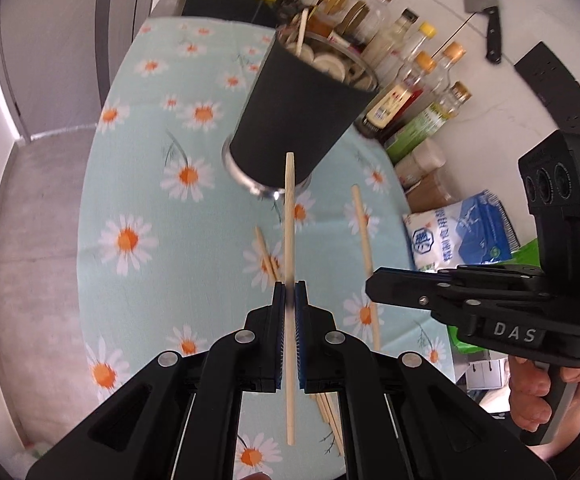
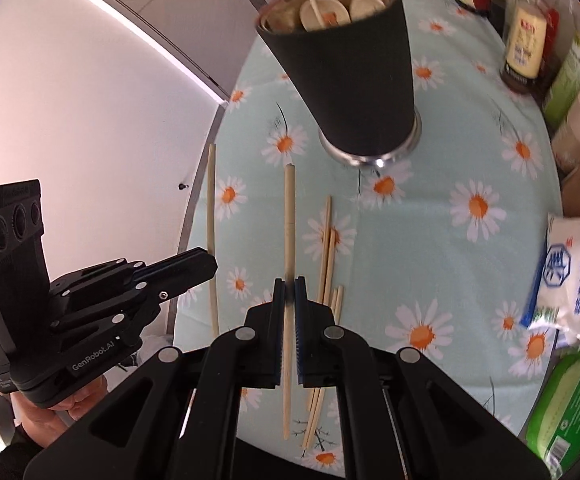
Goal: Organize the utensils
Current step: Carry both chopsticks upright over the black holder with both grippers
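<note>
Daisy-printed cloth covers the surface (image 1: 138,184). From the left, the left claw (image 1: 289,300) is pinching a chopstick (image 1: 289,220) that points toward the dark cup (image 1: 302,108) of utensils; loose chopsticks (image 2: 326,264) lie on the cloth. The right claw (image 2: 289,292) pinches another chopstick (image 2: 289,216). Bottles (image 1: 414,80) line the right edge.

"DAS" stands on the right tongs (image 1: 372,290); "GenRobot.AI", slightly blurred, on the left tongs (image 2: 210,266).
</note>
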The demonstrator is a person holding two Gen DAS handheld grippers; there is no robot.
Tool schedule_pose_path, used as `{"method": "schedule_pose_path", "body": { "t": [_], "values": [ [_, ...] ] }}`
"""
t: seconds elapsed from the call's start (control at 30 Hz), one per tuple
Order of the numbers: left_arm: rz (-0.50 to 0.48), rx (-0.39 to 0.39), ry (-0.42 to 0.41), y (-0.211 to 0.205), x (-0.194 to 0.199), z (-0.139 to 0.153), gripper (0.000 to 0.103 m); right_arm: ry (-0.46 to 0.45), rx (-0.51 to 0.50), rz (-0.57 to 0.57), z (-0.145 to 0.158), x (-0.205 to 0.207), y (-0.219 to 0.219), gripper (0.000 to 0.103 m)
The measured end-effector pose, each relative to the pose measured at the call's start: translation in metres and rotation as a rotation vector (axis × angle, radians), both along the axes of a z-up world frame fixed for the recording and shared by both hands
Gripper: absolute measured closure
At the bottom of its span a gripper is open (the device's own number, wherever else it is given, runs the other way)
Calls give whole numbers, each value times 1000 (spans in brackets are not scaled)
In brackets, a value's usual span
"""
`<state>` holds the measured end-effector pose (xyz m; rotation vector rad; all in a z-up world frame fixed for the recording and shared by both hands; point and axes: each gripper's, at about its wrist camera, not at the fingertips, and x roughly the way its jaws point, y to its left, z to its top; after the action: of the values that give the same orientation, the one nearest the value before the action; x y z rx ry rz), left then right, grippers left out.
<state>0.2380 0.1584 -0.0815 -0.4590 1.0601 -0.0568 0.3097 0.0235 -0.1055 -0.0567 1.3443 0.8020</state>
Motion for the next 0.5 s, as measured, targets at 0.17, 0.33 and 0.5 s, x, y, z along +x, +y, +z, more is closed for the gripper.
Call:
{"method": "schedule_pose_path", "body": {
  "t": [0.17, 0.33, 0.5],
  "values": [
    [-41, 25, -117, 0, 9, 26, 99, -70, 68, 25, 21, 5, 5, 97],
    [-45, 37, -209, 6, 23, 51, 99, -147, 135, 16, 41, 18, 8, 97],
    [-44, 33, -297, 15, 43, 69, 99, -266, 185, -17, 63, 29, 4, 97]
  ]
}}
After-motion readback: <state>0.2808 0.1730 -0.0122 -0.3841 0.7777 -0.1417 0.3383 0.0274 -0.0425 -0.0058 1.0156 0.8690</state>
